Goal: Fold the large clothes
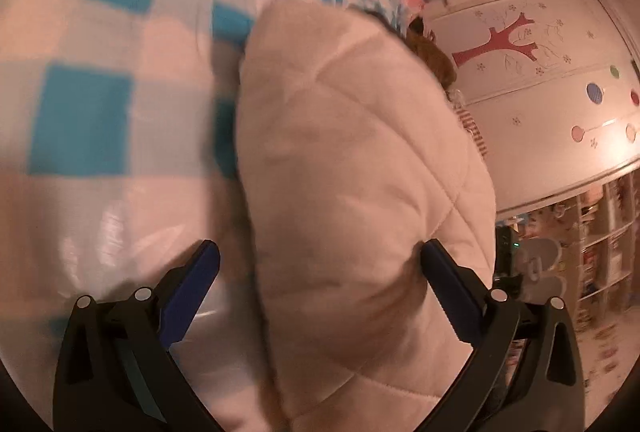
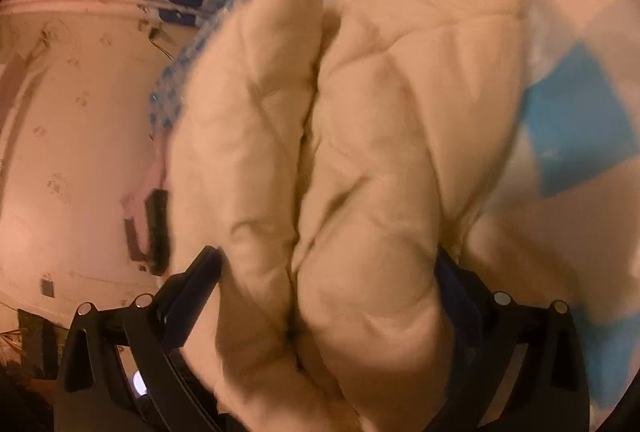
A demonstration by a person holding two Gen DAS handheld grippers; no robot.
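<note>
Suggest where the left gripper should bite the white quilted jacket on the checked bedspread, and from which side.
Judging by its pose, take the jacket at the bunched end lying between the left gripper fingers, coming in along the bedspread. That fold is the only part narrow enough to fit the gap; further out it broadens into puffy quilted panels.

My left gripper (image 1: 318,272) sits at the near edge with its jaws spread wide, and the cream quilted puffy jacket (image 1: 352,168) runs between them and away toward the far side. The jacket lies on the blue-and-white checked bedspread (image 1: 100,80), which stretches off to its left and behind it. To the jacket's right stands the white wardrobe with a red tree decal (image 1: 532,72), and nearer on the right, open shelving (image 1: 600,240). My right gripper (image 2: 328,272) straddles bunched folds of the jacket (image 2: 360,152); bedspread (image 2: 580,120) lies right, a wall (image 2: 72,136) left.
</note>
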